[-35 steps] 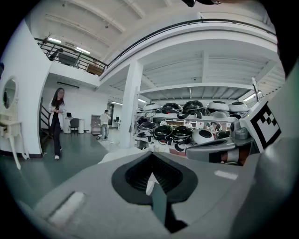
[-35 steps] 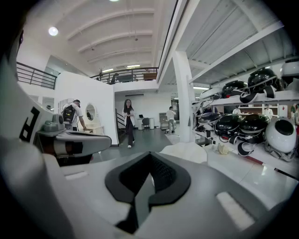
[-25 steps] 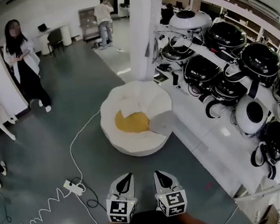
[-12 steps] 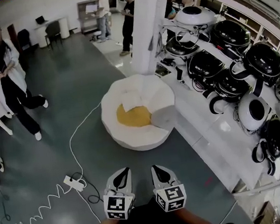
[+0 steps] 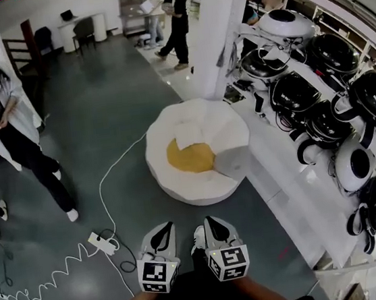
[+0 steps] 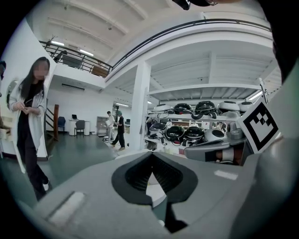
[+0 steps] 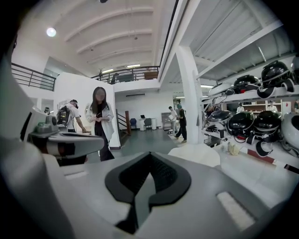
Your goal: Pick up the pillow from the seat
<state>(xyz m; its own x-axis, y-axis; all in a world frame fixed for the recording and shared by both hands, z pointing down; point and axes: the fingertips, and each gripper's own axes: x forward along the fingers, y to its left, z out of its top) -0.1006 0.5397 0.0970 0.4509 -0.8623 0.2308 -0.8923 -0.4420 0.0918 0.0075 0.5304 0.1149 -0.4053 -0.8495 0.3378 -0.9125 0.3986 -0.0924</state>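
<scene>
An open hall with a grey floor. The white pillow lies at the far edge of the round white seat, just beyond its yellow centre. The seat looks slightly nearer than a second ago, so I judge the approach is under way with no reach begun. The left tool and right tool hang side by side, well short of the seat, both closed and empty.
</scene>
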